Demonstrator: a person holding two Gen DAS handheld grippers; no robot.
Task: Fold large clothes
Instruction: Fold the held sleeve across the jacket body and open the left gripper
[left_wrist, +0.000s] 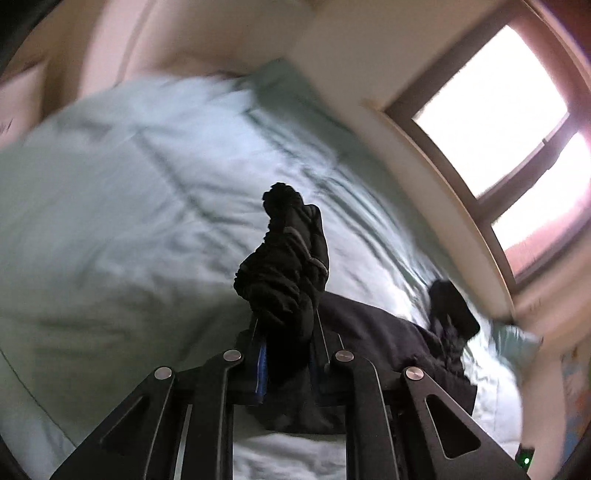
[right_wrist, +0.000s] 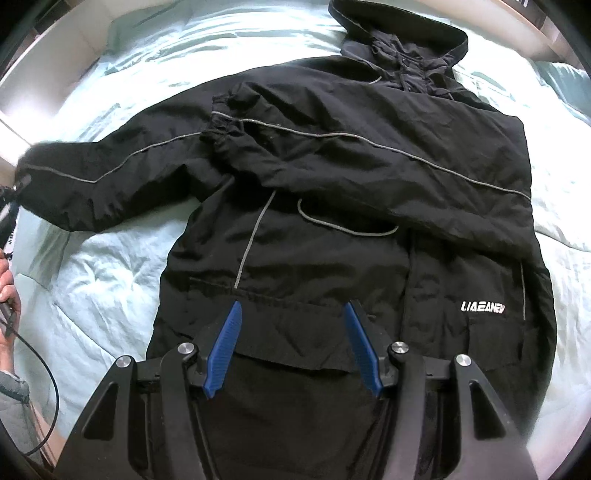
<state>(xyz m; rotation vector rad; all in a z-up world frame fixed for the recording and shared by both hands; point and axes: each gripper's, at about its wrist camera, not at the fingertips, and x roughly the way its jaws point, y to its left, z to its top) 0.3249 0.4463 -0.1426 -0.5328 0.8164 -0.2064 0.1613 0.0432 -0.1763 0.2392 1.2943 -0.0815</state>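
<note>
A black hooded jacket (right_wrist: 332, 192) with grey piping lies flat on a pale green bedspread (right_wrist: 110, 280). One sleeve is folded across the chest; the other sleeve (right_wrist: 85, 184) stretches out to the left. My right gripper (right_wrist: 293, 317) is open and empty, hovering over the jacket's lower front. In the left wrist view my left gripper (left_wrist: 284, 295) is shut on the bunched black sleeve cuff (left_wrist: 284, 258), which sticks up between the fingers above the bedspread (left_wrist: 129, 203). The jacket's body (left_wrist: 388, 343) trails off to the right.
A window (left_wrist: 498, 122) and a cream wall border the bed's far side. A pillow (left_wrist: 513, 343) lies at the right. In the right wrist view a person's hand (right_wrist: 7, 291) and a cable (right_wrist: 40, 362) sit at the left edge.
</note>
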